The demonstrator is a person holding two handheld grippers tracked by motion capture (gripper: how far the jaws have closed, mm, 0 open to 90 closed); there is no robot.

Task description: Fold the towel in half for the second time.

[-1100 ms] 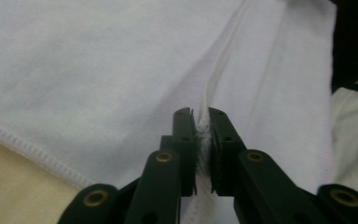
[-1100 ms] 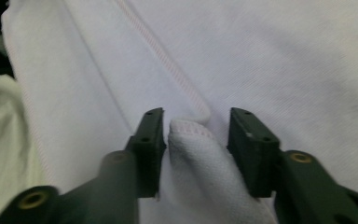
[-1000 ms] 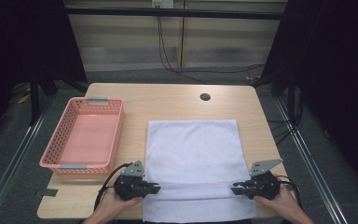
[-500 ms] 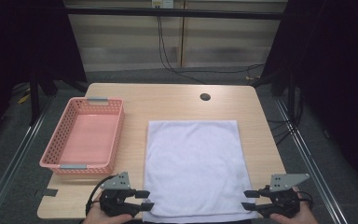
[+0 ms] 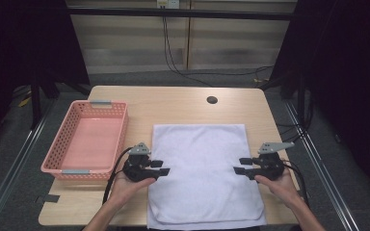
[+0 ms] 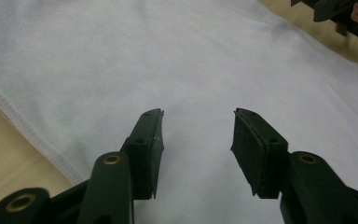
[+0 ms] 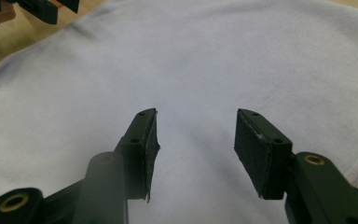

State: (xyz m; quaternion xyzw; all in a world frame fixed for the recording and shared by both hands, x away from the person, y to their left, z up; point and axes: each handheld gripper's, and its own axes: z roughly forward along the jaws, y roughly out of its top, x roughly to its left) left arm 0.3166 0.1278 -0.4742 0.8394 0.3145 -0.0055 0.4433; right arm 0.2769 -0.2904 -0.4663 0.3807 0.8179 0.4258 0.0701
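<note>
The worktop [image 5: 183, 98] is light wood, w/ a small dark hole [image 5: 212, 100] far ahead of both claws. The white cloth [image 5: 204, 168] lies flat on it, between the two claws & under their tips; its near edge, behind the claws toward the person, looks doubled over, one layer on the other. The pink basket [image 5: 84, 139] stands to the outer side of the left claw, close but not touching, and nothing lies inside it.

The left claw [image 5: 160, 167] sits at the cloth's left edge, the right claw [image 5: 241, 166] at the right edge, tips pointing inward toward each other. Both are spread, w/ nothing between the jaws; in the left gripper view the left claw [image 6: 196, 140] shows only cloth in the gap, and in the right gripper view the right claw [image 7: 196, 140] shows the same.

The step in hand is, I think, folding the cloth: the claws are placed mid-way along the side edges, approx. ready for a new grip. The next move probably asks each claw to go down on its edge, catch the hem w/o taking the layer below, then pinch and lift both sides together.
</note>
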